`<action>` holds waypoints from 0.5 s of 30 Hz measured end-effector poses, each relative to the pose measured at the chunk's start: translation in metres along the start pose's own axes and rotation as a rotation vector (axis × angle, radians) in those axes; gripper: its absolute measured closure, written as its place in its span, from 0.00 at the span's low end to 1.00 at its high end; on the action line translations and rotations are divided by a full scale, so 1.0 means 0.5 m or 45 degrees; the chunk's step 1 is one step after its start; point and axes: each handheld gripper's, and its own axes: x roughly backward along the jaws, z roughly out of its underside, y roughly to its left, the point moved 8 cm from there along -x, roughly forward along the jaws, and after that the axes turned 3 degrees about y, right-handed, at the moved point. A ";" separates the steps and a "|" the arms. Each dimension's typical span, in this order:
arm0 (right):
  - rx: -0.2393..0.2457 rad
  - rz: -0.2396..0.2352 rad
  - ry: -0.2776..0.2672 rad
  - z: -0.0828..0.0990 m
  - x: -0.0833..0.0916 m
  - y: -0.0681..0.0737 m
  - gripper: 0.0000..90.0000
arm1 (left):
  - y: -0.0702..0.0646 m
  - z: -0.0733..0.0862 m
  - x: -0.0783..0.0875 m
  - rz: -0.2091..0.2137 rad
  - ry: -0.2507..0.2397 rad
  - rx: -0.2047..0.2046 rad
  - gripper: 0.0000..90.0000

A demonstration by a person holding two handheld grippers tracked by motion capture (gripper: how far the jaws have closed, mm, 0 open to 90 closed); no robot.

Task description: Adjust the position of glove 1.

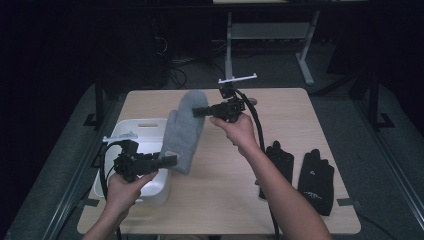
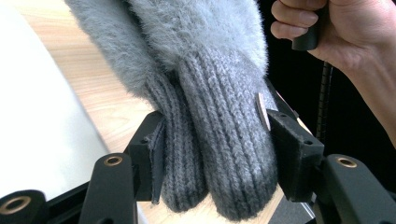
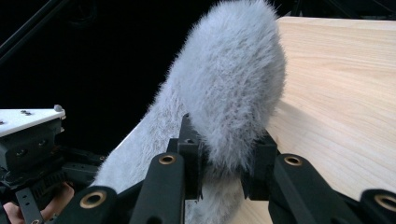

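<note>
A pair of fuzzy grey mittens (image 1: 184, 131) hangs stretched above the wooden table (image 1: 280, 107), held at both ends. My left gripper (image 1: 170, 161) is shut on the ribbed knit cuffs (image 2: 219, 154), which lie side by side between its pads (image 2: 292, 149). My right gripper (image 1: 198, 111) is shut on the furry tip end (image 3: 233, 84), squeezing it between its two jaws. The left gripper's midpoint (image 2: 215, 140) lies on the cuffs, the right gripper's (image 3: 224, 163) on the fur. The mittens slant from upper right down to lower left.
A white plastic bin (image 1: 131, 129) stands at the table's left, under my left hand. Two black gloves (image 1: 280, 161) (image 1: 316, 181) lie flat at the front right. The right hand (image 2: 343, 32) shows beyond the mittens. Desk legs (image 1: 305, 65) stand behind the table.
</note>
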 end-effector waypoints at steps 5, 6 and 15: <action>0.008 -0.015 0.008 -0.011 -0.022 0.013 0.81 | 0.011 -0.001 0.019 -0.011 -0.016 0.005 0.48; 0.005 -0.016 0.011 -0.013 -0.025 0.016 0.81 | 0.011 -0.001 0.021 -0.014 -0.014 0.006 0.48; 0.015 -0.042 0.011 -0.022 -0.051 0.031 0.81 | 0.023 0.000 0.043 -0.031 -0.029 0.017 0.48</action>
